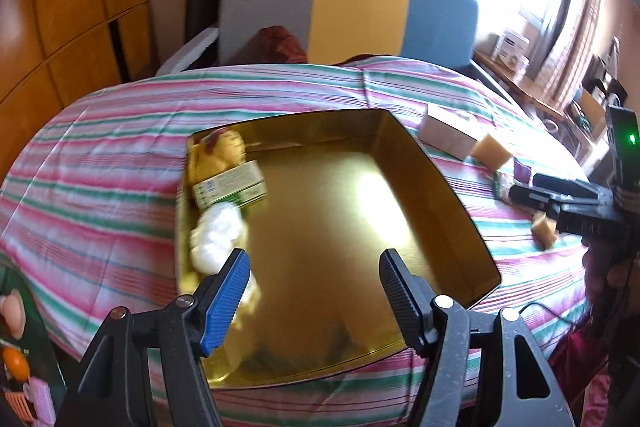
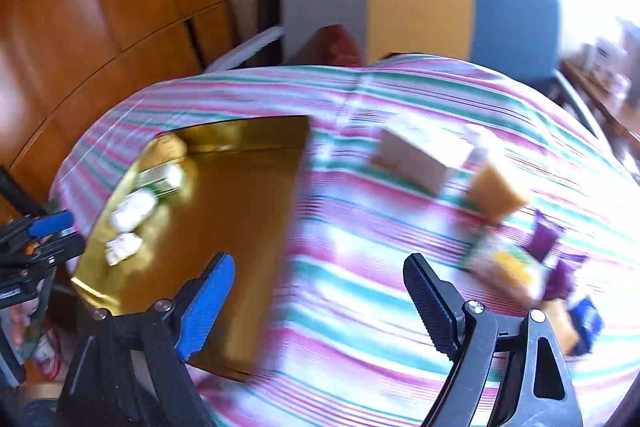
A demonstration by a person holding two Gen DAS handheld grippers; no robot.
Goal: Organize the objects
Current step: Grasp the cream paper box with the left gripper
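A shallow gold box (image 1: 404,143) lies on the striped bedspread (image 1: 100,155); it also shows in the right wrist view (image 2: 240,139). Along its left side lie a yellow packet (image 1: 218,149), a green-and-white carton (image 1: 230,185) and white wrapped lumps (image 1: 216,237). My left gripper (image 1: 314,291) is open and empty above the box's near end. My right gripper (image 2: 318,297) is open and empty over the bedspread right of the box; it shows at the right edge of the left wrist view (image 1: 560,199). Loose items lie right of the box: a white carton (image 2: 420,157), a tan block (image 2: 496,195), a yellow-green packet (image 2: 504,267), purple packets (image 2: 546,237).
A grey, yellow and blue headboard (image 1: 352,3) stands behind the bed. Wooden wardrobe doors (image 1: 72,11) are at the left. A desk with boxes (image 1: 516,47) sits by the bright window at the right. Toys (image 1: 16,363) lie at the lower left.
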